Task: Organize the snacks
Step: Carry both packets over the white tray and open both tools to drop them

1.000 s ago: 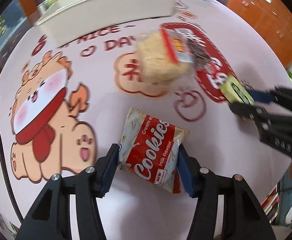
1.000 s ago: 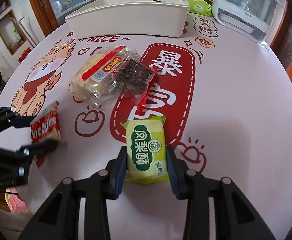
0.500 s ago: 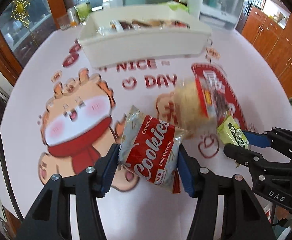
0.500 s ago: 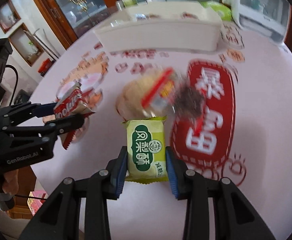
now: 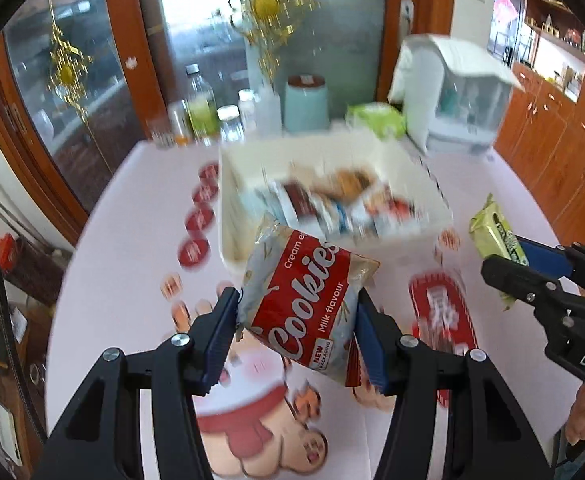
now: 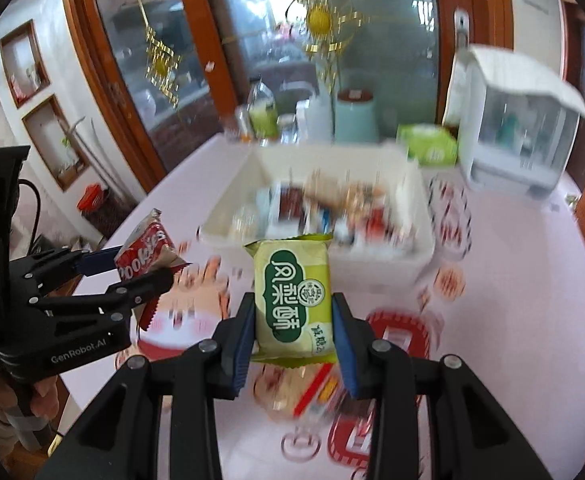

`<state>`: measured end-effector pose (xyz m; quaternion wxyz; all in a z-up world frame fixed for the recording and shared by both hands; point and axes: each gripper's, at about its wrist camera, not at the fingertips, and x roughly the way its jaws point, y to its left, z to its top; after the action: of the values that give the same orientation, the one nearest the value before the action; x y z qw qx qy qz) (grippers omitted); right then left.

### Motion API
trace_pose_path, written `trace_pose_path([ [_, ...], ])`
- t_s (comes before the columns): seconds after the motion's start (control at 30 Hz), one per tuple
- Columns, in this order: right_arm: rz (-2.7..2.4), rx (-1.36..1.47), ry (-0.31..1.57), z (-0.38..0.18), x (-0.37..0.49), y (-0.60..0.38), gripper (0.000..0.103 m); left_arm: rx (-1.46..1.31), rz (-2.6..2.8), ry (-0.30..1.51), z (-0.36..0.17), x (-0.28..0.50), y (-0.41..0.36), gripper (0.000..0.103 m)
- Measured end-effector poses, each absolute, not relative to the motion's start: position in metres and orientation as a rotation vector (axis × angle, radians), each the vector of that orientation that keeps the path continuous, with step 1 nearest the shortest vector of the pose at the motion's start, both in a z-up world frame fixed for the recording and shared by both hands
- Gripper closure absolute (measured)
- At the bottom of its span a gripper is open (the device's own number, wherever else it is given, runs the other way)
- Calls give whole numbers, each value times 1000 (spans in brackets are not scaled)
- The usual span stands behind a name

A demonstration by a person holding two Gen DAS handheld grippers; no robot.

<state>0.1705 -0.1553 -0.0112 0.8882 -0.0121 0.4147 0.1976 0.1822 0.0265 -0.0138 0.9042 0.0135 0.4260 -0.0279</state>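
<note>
My left gripper [image 5: 297, 330] is shut on a red and white Cookies packet [image 5: 306, 304], held in the air above the table. My right gripper [image 6: 292, 332] is shut on a green pastry packet [image 6: 292, 298], also lifted. Each shows in the other's view: the Cookies packet at left [image 6: 146, 254], the green packet at right [image 5: 494, 236]. Ahead of both stands a white bin [image 5: 228, 208] [image 6: 420, 216] holding several blurred snack packets. A clear-wrapped snack bag [image 6: 312, 392] lies on the table below my right gripper.
The round table [image 5: 124, 232] has a pink printed cloth. At its far edge stand bottles and jars [image 5: 200, 120], a teal canister [image 5: 306, 104], a green tissue pack [image 6: 428, 142] and a white appliance [image 6: 516, 120]. Glass cabinet doors are behind.
Both grippers have risen off the table with their packets and tilted up toward the white bin, which is now nearer and seen from above.
</note>
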Motion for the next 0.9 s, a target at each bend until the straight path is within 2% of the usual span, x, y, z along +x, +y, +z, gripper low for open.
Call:
trace_pose_path([
  [0.3,349,0,769,69,245,-148,66,55,-43,777,65,251,30,48],
  [0.5,297,42,752,98,302,-145,66,65,-23,756,87,309,31,47],
  [0.7,250,107,791,85,356,-147,66,55,-3,772,73,368,34,47],
  [0.9,223,82,865,44,387,-133,65,39,-1,860,30,412,32,47],
])
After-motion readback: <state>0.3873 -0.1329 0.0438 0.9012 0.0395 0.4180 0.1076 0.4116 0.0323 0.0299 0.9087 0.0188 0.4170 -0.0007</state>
